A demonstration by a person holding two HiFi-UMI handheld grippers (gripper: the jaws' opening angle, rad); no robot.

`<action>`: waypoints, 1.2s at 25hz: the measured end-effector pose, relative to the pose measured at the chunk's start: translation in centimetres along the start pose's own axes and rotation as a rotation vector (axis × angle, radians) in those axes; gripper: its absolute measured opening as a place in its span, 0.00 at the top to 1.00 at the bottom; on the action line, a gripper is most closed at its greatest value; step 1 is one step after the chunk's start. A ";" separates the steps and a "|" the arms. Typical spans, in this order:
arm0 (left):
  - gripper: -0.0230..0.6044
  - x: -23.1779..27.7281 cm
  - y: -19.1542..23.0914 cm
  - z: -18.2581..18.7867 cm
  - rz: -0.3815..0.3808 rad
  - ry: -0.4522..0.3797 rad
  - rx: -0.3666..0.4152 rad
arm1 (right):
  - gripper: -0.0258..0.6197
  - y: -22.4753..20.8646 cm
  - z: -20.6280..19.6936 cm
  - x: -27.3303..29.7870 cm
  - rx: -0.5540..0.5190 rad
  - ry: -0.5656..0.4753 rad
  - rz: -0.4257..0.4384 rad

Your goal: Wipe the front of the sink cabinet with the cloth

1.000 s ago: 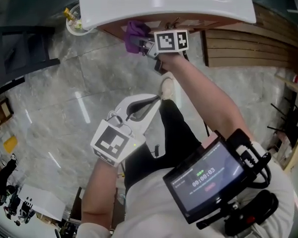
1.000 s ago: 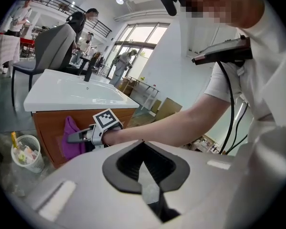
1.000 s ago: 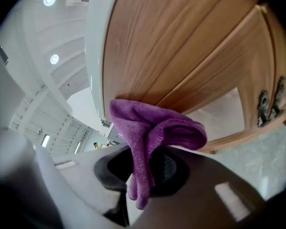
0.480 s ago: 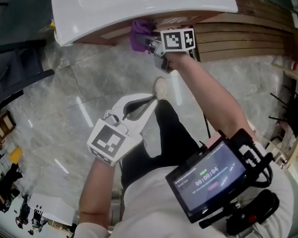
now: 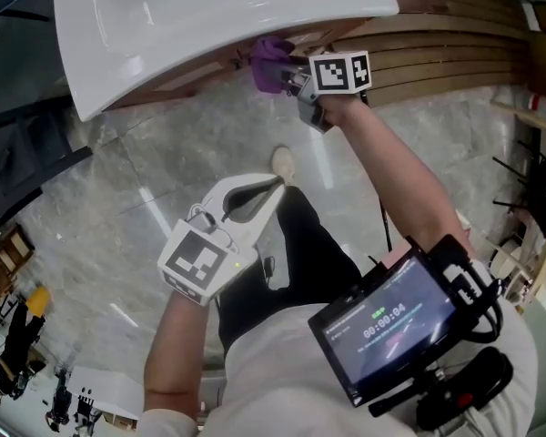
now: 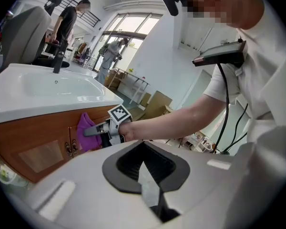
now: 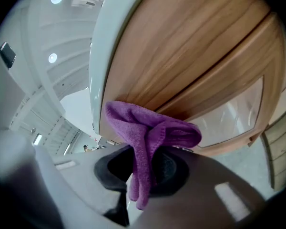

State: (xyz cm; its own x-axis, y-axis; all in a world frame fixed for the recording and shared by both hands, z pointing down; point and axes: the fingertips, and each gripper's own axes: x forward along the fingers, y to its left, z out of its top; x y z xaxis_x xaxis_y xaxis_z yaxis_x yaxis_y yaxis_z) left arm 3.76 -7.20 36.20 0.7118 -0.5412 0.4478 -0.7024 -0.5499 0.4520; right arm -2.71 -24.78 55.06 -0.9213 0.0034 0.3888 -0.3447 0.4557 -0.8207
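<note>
The black chest-mounted screen shows a timer reading 00:00:04. The left gripper hangs over the grey marble floor, jaws pressed together on nothing. Beyond it the right gripper pinches the purple cloth against the wooden sink cabinet front, under the white basin; the cloth has slid along toward the slatted wooden wall

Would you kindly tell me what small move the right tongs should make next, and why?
Probably slide the cloth sideways along the cabinet front, pressed to the wood. The right tongs grip it just under the sink rim, and it covers only a small patch of the wood.
</note>
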 end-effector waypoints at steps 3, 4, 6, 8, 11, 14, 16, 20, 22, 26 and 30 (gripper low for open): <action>0.96 1.4 -0.2 0.5 -0.007 0.008 0.006 | 0.87 -1.8 0.9 -2.0 0.001 -0.009 -0.018; 0.96 1.8 -0.4 0.7 -0.009 0.010 0.008 | 0.87 -2.3 1.2 -2.8 0.003 -0.012 -0.025; 0.96 2.4 -0.7 1.0 -0.016 0.018 0.013 | 0.87 -3.2 1.7 -4.3 0.009 -0.023 -0.041; 0.96 3.1 -1.0 1.1 -0.023 0.026 0.017 | 0.87 -4.5 2.1 -5.8 0.014 -0.034 -0.061; 0.96 4.3 -1.1 1.1 -0.031 0.032 0.019 | 0.87 -6.8 2.7 -7.8 0.013 -0.040 -0.093; 0.96 4.9 -1.3 1.2 -0.039 0.037 0.023 | 0.87 -8.7 3.5 -9.9 0.014 -0.052 -0.133; 0.96 5.0 -1.4 1.3 -0.041 0.038 0.024 | 0.87 -9.7 3.9 -11.2 0.011 -0.061 -0.160; 0.96 4.9 -1.6 1.1 -0.043 0.035 0.025 | 0.87 -11.4 4.6 -13.3 0.005 -0.074 -0.213; 0.96 4.6 -1.6 0.9 -0.042 0.035 0.024 | 0.87 -12.1 4.9 -14.3 -0.002 -0.079 -0.242; 0.96 3.9 -1.7 0.4 -0.036 0.029 0.018 | 0.87 -12.8 5.2 -15.6 -0.025 -0.086 -0.283; 0.96 2.4 -1.9 -0.2 -0.027 0.019 0.015 | 0.87 -11.6 4.4 -15.7 -0.035 -0.099 -0.293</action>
State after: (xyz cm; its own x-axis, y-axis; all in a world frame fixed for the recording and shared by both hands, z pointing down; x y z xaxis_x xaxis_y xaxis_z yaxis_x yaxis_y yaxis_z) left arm 6.79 -7.35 36.63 0.7305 -0.5135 0.4501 -0.6824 -0.5740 0.4527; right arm 15.00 -34.08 56.63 -0.7975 -0.2180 0.5625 -0.5929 0.4553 -0.6642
